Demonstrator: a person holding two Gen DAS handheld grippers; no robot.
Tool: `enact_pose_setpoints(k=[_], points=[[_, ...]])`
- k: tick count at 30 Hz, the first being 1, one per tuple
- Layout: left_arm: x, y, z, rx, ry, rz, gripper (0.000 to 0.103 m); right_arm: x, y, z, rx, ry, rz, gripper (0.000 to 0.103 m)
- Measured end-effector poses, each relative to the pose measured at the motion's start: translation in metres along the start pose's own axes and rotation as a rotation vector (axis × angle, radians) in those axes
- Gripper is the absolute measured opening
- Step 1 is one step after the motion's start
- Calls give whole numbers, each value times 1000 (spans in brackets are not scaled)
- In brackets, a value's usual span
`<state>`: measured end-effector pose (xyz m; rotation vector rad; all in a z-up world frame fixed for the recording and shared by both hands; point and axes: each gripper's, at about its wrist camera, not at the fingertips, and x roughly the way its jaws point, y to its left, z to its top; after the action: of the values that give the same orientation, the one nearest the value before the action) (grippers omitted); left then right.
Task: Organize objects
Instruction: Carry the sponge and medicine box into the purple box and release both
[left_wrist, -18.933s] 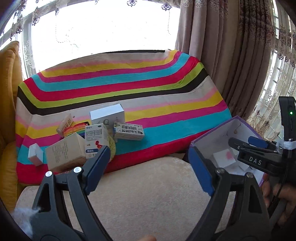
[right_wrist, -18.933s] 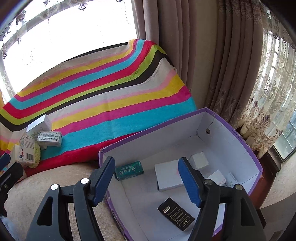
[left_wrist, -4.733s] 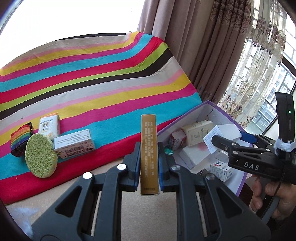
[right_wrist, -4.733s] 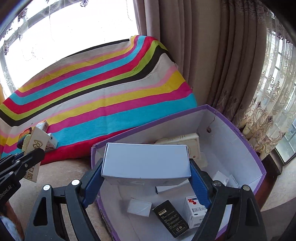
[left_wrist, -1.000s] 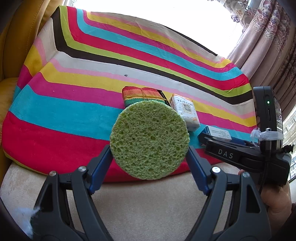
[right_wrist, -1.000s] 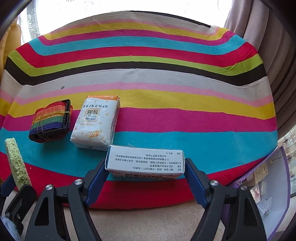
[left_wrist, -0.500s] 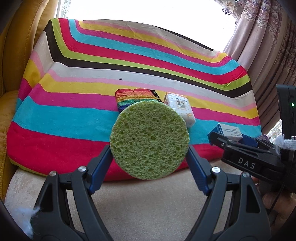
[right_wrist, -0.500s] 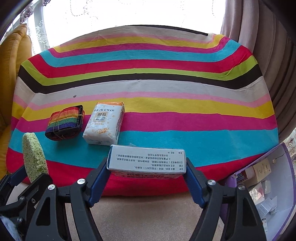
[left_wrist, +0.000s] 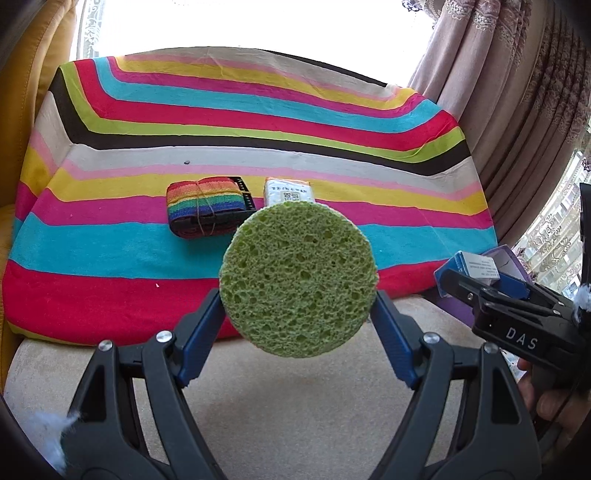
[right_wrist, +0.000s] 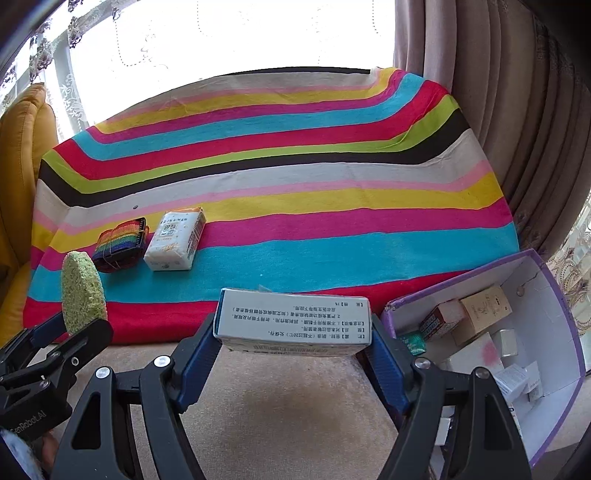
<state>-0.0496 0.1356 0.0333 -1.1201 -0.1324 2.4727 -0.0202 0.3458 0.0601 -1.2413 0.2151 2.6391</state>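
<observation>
A round, flat green sponge, porous and pitted all over, is clamped edge to edge between the blue pads of the left gripper, its face turned to the camera and held clear above the beige cushion. Past it, on the striped towel, lie a rolled rainbow strap of woven webbing and, just to its right, a soft white packet partly hidden behind the sponge. The right gripper grips a long white cardboard box with printed text by its short ends, lifted off the cushion. To the right of that gripper stands an open purple-edged box with white walls, holding several small cartons. Heavy pleated curtains hang behind it
</observation>
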Motion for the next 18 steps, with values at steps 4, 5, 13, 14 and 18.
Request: enact_pose_setpoints(k=[4, 5, 13, 14, 18], points=[[3, -27, 1, 41, 8, -42, 82, -12, -26, -2, 22, -19, -48, 76], [4, -35, 2, 54, 10, -55, 82, -15, -34, -3, 34, -24, -58, 76], [10, -105, 0, 164, 22, -185, 82, -43, -108, -10, 119, -67, -202, 77], [10, -115, 0, 181, 23, -203, 82, -46, -118, -11, 131, -68, -218, 77], [13, -149, 0, 236, 23, -266, 82, -57, -155, -18, 190, -71, -275, 77]])
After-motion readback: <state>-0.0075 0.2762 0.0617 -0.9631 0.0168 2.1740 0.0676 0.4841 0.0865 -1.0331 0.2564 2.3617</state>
